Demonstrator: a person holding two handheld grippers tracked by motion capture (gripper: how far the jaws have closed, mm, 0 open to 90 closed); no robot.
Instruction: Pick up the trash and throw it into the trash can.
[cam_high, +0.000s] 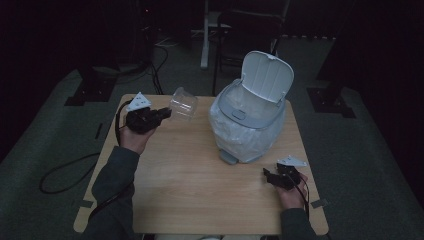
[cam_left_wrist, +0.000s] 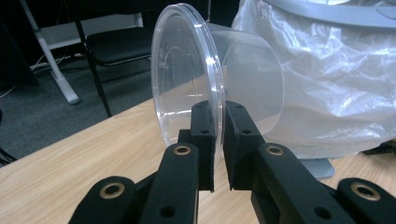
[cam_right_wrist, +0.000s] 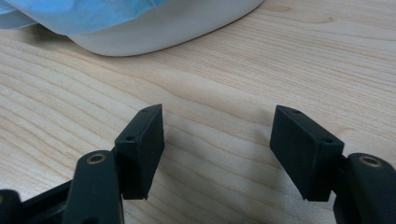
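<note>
clear plastic cup (cam_left_wrist: 219, 88) pinched by its rim in the left gripper (cam_left_wrist: 217, 140), above the table's (cam_high: 190, 175) far left corner.

see-through, tipped sideways, base toward the bag-lined bin (cam_high: 250, 125); rim's lower edge hidden between the jaws. right gripper (cam_right_wrist: 217, 149) spread wide, empty, near the right edge.

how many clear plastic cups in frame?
1. The clear cup is clamped by its rim in the left gripper, held above the table's far left, beside the open bin. Any inside the bin would be hidden.
</note>
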